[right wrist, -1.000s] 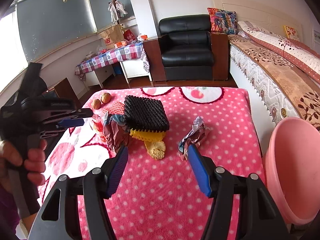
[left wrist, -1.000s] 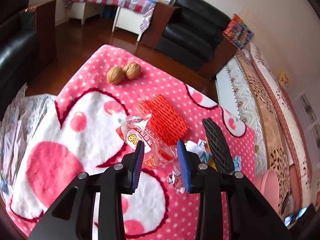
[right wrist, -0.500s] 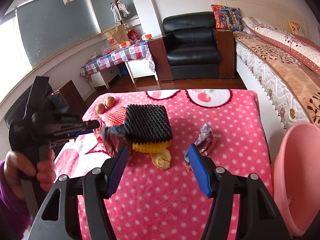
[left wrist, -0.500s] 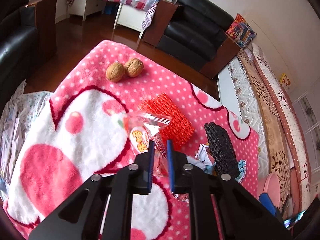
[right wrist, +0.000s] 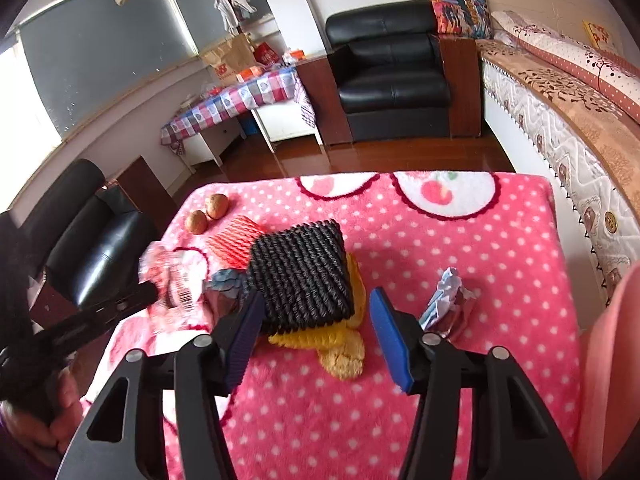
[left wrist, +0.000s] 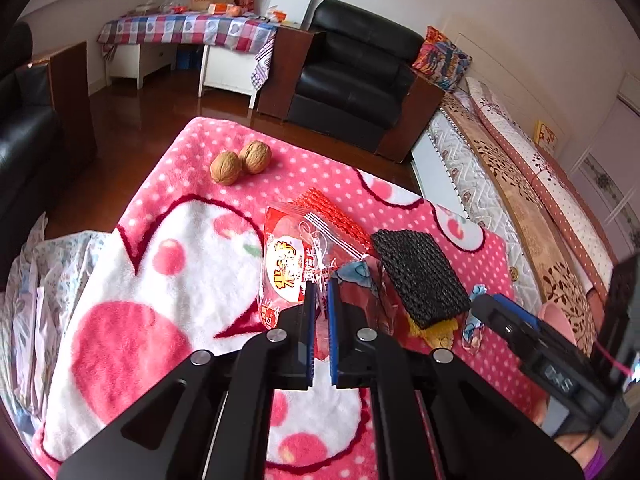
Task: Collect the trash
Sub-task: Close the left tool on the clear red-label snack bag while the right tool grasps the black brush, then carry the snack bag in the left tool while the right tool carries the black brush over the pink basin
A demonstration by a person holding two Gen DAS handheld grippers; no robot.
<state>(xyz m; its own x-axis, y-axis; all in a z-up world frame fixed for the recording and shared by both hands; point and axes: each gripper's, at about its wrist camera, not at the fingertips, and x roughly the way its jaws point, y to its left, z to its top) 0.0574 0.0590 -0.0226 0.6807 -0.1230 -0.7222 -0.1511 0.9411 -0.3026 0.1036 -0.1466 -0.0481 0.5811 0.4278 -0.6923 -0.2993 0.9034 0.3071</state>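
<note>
The left gripper [left wrist: 320, 300] is clamped on the near edge of a red and clear snack wrapper [left wrist: 296, 252], held above the pink dotted blanket [left wrist: 160, 280]. The wrapper's long axis runs from the pads away toward the far side, its far end just above a red foam net [left wrist: 336, 216]. The right gripper [right wrist: 316, 336] is spread wide, holding nothing, over a black foam net [right wrist: 300, 276] stacked on a yellow one [right wrist: 344, 352]. A crumpled foil wrapper [right wrist: 448, 304] lies to its right. A pink basin [right wrist: 612, 360] sits at the right edge; its contents are out of view. Two walnuts [left wrist: 240, 162] rest at the far left.
</note>
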